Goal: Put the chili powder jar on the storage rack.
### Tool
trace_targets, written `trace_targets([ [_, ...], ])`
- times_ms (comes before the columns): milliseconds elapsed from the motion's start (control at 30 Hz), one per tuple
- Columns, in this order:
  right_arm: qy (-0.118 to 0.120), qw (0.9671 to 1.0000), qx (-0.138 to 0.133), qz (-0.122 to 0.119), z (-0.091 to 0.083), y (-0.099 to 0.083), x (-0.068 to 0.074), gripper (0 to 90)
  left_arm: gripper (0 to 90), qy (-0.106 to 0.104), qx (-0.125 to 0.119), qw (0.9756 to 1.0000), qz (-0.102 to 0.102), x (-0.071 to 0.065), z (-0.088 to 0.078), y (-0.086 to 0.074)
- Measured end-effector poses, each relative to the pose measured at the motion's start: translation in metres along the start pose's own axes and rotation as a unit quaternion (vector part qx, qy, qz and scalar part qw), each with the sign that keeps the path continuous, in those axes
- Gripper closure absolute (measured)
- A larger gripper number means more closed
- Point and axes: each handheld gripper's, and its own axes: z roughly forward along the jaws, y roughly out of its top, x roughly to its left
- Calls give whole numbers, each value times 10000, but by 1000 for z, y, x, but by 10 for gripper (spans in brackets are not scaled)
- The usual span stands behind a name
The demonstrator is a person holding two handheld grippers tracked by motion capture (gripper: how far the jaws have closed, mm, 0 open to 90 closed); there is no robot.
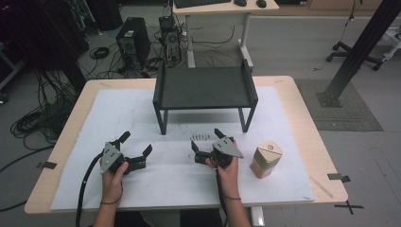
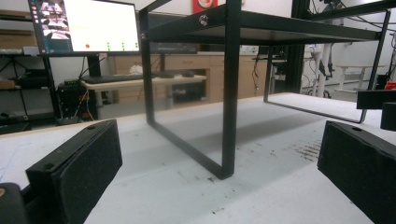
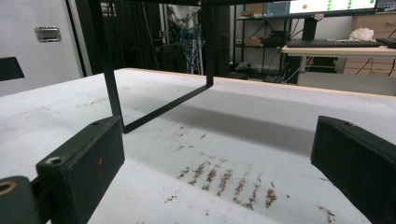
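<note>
White mat (image 1: 179,175) covers wooden table (image 1: 302,99), cables and computer tower on floor behind. Left gripper (image 1: 134,144) low over mat, jaws spread wide, nothing between. Right gripper (image 1: 204,140) near mat's middle, jaws also wide, nothing held, brown scuff marks (image 3: 224,179) just ahead. Tan carton (image 1: 265,159) upright on mat, just right of right gripper, apart from it, top closed, contents hidden. Black shelf rack (image 1: 204,87) beyond both grippers, deck bare.
</note>
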Motion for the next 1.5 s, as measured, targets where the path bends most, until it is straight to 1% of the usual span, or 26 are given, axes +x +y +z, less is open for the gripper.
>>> trace_targets([
  [333,-10,10000,-9,0,-7,-1,1,28,2,-23,-5,10000,1,0,0,0],
  [700,-25,10000,-55,46,-22,-2,2,28,2,-27,-7,10000,4,0,0,0],
  [1133,-37,10000,-34,24,-35,-4,3,29,2,-30,-13,10000,-5,0,0,0],
  [1300,-32,10000,-27,-21,-41,-4,5,29,2,-30,-15,10000,-9,0,0,0],
  [1500,-88,9999,-60,-24,-49,-5,6,29,2,-35,-24,10000,4,0,0,0],
])
